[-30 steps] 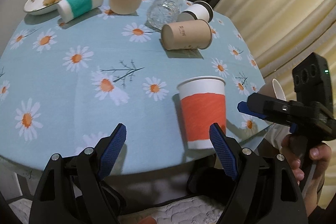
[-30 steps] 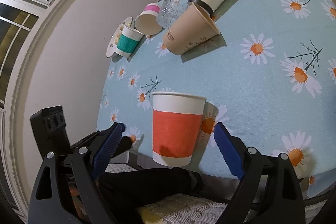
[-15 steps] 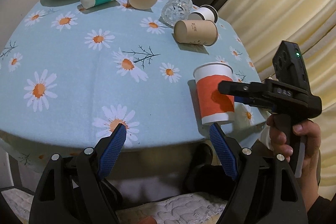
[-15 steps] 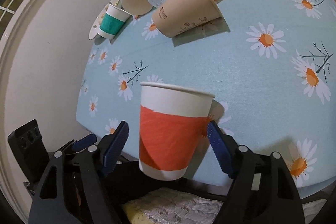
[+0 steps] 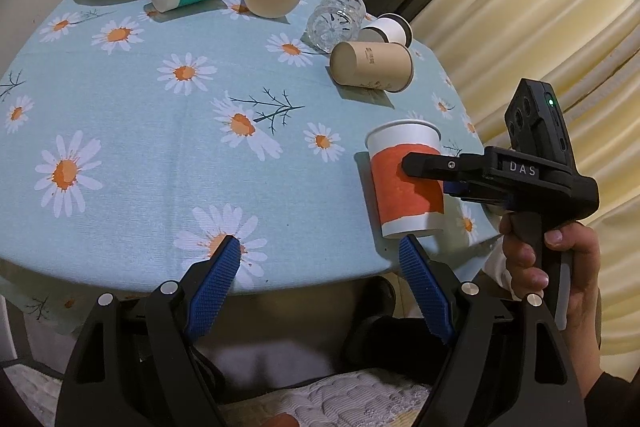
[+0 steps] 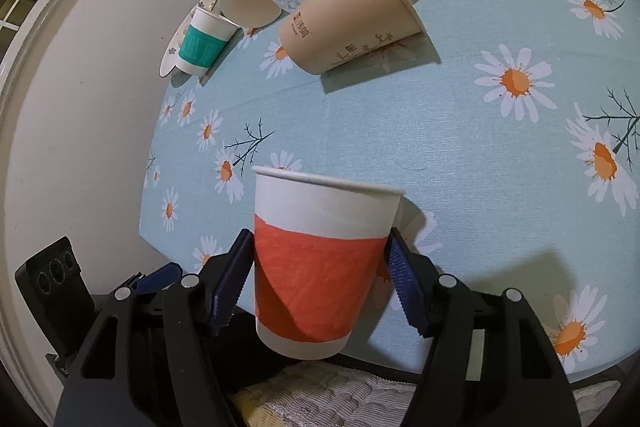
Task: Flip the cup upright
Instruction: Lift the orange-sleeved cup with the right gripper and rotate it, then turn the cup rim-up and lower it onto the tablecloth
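Right gripper (image 6: 320,275): its ribbed blue pads flank the orange-banded paper cup (image 6: 320,263), which stands upright between them at the near edge of the daisy-print tablecloth (image 6: 480,155); whether the pads clamp its smooth tapered wall cannot be told. Left gripper (image 5: 320,267) hangs spread wide and empty just off the cloth's edge. Beyond the cup, a kraft-brown paper cup (image 6: 348,23) lies on its side.
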{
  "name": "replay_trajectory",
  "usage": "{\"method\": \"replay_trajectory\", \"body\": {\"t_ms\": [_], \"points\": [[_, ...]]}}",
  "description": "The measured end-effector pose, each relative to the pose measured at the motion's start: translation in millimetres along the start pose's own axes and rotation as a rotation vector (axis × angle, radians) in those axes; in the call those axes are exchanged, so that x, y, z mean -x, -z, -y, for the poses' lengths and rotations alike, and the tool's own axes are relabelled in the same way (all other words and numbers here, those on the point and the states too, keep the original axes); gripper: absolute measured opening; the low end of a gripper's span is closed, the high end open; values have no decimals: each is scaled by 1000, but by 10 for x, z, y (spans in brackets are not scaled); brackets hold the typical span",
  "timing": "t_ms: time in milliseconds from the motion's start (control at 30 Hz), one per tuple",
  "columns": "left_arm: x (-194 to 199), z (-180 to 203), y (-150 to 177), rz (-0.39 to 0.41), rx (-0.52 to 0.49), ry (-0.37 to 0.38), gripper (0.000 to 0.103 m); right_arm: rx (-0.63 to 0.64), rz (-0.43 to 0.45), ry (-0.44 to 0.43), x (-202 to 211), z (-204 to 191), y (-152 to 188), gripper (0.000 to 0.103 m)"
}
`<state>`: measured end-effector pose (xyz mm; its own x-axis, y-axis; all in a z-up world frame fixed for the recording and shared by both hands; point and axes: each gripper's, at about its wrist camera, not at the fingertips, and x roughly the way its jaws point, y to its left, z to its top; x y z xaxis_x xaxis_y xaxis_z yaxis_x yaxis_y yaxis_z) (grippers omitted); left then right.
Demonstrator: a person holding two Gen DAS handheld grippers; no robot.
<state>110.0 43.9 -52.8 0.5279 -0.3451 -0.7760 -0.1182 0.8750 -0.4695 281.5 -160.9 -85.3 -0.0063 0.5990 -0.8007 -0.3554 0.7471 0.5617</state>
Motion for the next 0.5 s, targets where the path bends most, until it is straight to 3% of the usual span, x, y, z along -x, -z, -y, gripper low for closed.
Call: {"method": "replay_trajectory", "body": {"t_ms": [300,500], "points": [[29,-50,13,13,12,33,79,32,53,15,206,-53,74,66],[120,-80,41,38,14,68,79,108,248,35,534,-273,170,66]]}}
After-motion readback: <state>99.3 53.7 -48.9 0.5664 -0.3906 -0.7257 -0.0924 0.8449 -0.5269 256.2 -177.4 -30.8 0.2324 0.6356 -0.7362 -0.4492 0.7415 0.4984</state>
